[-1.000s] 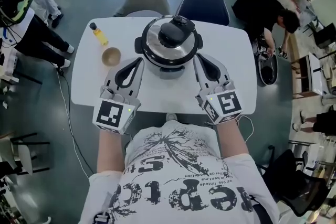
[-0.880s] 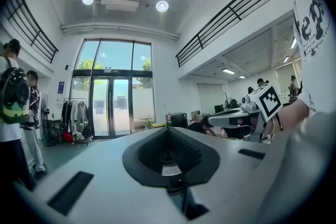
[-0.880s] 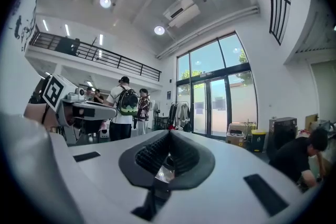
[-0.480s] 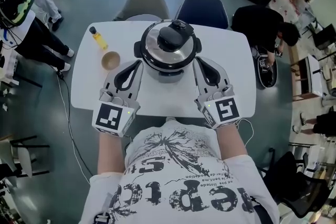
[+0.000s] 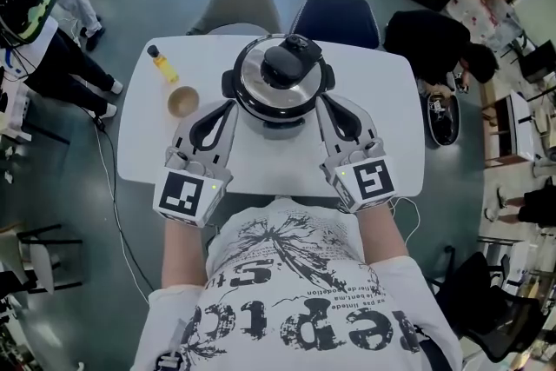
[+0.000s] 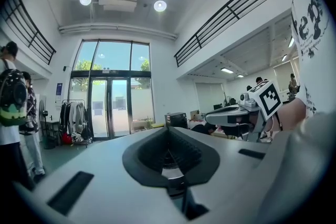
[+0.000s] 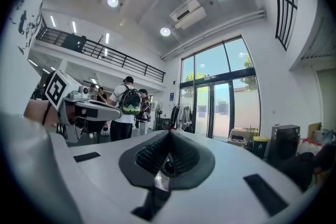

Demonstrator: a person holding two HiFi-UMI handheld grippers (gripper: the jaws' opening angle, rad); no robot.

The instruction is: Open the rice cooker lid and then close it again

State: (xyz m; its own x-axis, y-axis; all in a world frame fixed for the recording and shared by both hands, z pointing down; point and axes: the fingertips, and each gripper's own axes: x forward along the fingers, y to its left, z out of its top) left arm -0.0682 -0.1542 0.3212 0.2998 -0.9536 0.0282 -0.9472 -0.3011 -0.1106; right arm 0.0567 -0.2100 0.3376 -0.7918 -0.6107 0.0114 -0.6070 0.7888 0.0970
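The rice cooker (image 5: 280, 84) stands at the middle of the white table (image 5: 391, 126), its shiny lid down under a black knob (image 5: 287, 61). My left gripper (image 5: 231, 103) lies level at the cooker's left side, jaws shut and empty, tips close to the left black side handle (image 5: 228, 82). At the right side my right gripper (image 5: 321, 99) is shut on nothing, near the right handle (image 5: 329, 78). In the left gripper view the left gripper (image 6: 168, 129) has its jaws meeting. In the right gripper view the right gripper (image 7: 169, 133) does the same.
A small yellow bottle (image 5: 162, 62) and a wooden cup (image 5: 182, 100) stand on the table's left part. Two chairs (image 5: 246, 3) (image 5: 337, 17) sit at the far edge. A person (image 5: 439, 35) bends at the right, and others stand at the left (image 5: 35, 22).
The head view has shifted slightly. Both grippers keep their places beside the cooker and stay shut, and the lid stays down.
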